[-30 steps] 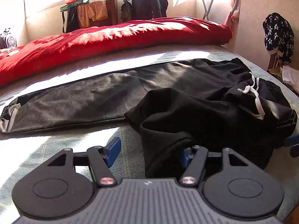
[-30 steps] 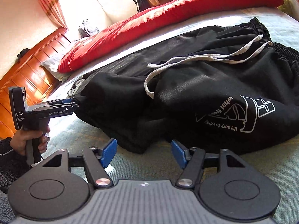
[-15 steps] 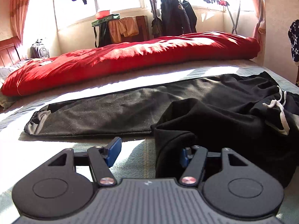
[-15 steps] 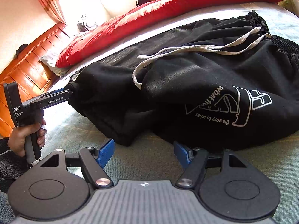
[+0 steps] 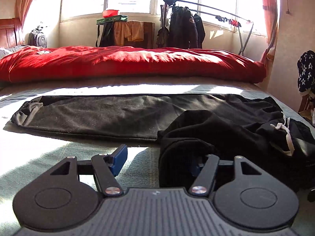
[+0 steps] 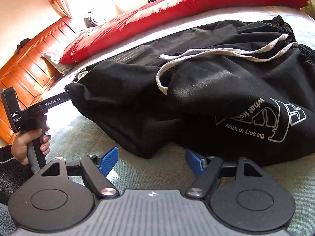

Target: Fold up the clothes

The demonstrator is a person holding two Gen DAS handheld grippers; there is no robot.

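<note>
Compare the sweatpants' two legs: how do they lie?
The far leg lies flat, stretched full length across the bed; the near leg is bunched up in a heap. The far leg's cuff lies free; the near leg's end drapes over one finger of the left claw. Both are black.

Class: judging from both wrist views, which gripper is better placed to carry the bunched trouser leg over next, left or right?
Left. The left gripper already has the bunched trouser leg at its fingers; the right gripper is open over bare bedsheet.
</note>
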